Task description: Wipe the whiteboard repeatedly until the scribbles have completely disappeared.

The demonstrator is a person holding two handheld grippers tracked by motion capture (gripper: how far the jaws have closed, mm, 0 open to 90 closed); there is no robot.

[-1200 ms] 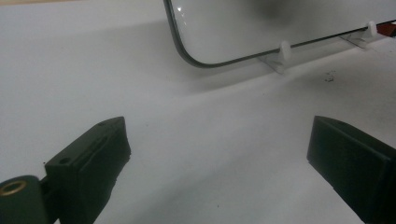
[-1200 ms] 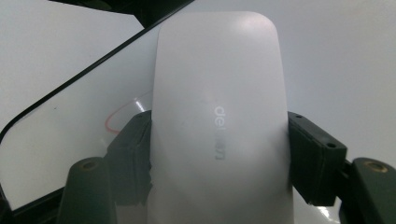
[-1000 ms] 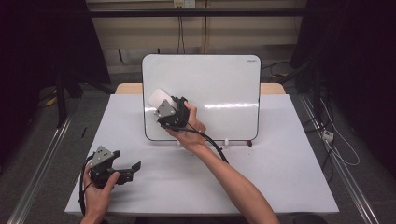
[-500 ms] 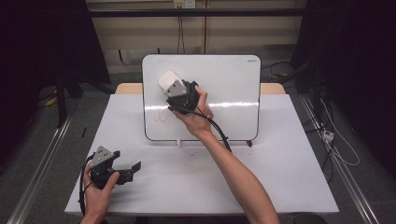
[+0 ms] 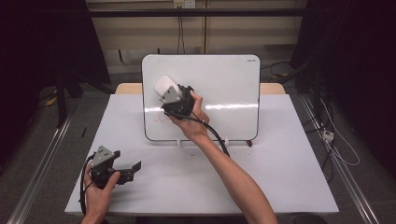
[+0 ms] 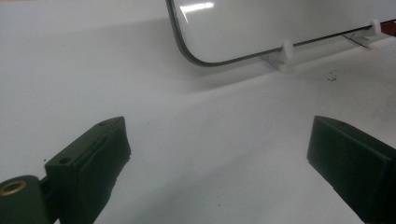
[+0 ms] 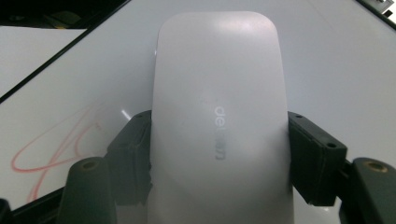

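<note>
Two jaws of the right gripper (image 5: 169,95) clamp a white eraser (image 5: 164,85), which juts toward eleven o'clock against the whiteboard (image 5: 224,79), above the red scribble (image 5: 161,119). At seven o'clock, the left gripper (image 5: 133,169) rests gaping on the table (image 5: 280,154).

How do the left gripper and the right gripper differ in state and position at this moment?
The right gripper is shut on the white eraser, held against the whiteboard. The left gripper is open, holds nothing and stays low over the table. Each is held in one hand.
</note>
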